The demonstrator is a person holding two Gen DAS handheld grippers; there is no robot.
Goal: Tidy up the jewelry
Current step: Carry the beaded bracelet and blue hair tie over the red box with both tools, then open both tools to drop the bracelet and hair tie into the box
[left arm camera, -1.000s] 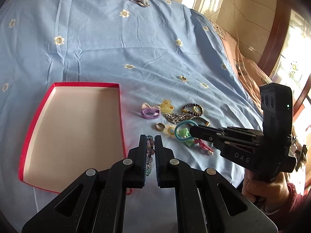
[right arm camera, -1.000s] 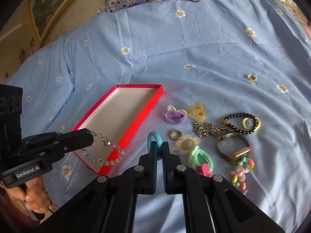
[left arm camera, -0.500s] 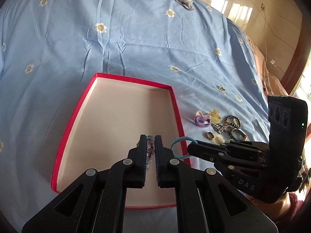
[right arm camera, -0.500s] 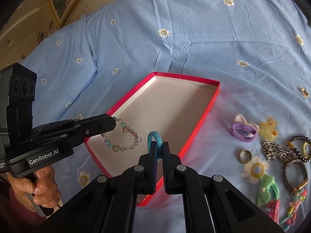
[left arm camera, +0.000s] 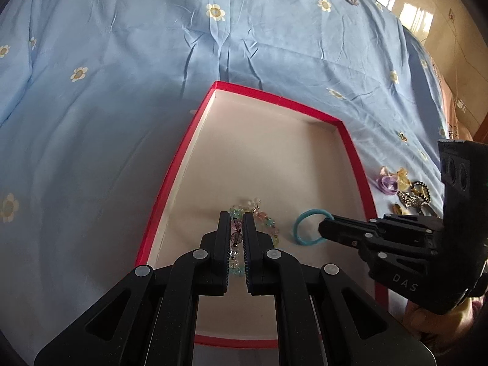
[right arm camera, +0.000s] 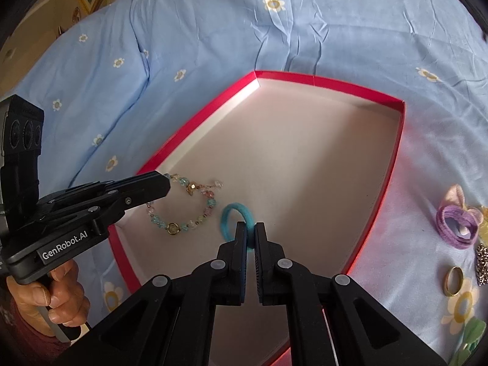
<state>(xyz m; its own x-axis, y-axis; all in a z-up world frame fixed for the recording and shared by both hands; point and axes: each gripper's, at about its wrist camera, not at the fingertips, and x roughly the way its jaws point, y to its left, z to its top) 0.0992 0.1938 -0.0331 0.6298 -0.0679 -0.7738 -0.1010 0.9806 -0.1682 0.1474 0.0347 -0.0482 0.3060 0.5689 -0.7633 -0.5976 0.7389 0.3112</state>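
Note:
A red-rimmed shallow box (left arm camera: pixel 189 140) (right arm camera: pixel 329 80) with a pale inside lies on the blue bedspread. My left gripper (left arm camera: pixel 236 219) (right arm camera: pixel 166 180) is shut on a pastel beaded bracelet (left arm camera: pixel 265 222) (right arm camera: pixel 183 227), which hangs low over the box's near-left part. Beside it my right gripper (right arm camera: pixel 250 228) (left arm camera: pixel 323 225) is shut on a teal hair tie (right arm camera: pixel 236 213) (left arm camera: pixel 300 230), held over the box floor just right of the bracelet. I cannot tell whether either piece touches the floor.
More jewelry lies on the bedspread right of the box: a purple hair tie with a bow (right arm camera: pixel 456 227) (left arm camera: pixel 389 183), a gold ring (right arm camera: pixel 453 280), a rhinestone piece (right arm camera: pixel 482 262), dark beads (left arm camera: pixel 422 187). A hand (right arm camera: pixel 55 299) grips the left tool's handle.
Both grippers have carried their pieces leftward from the jewelry pile and down over the box. The bracelet and the teal hair tie now hang low inside its rim.

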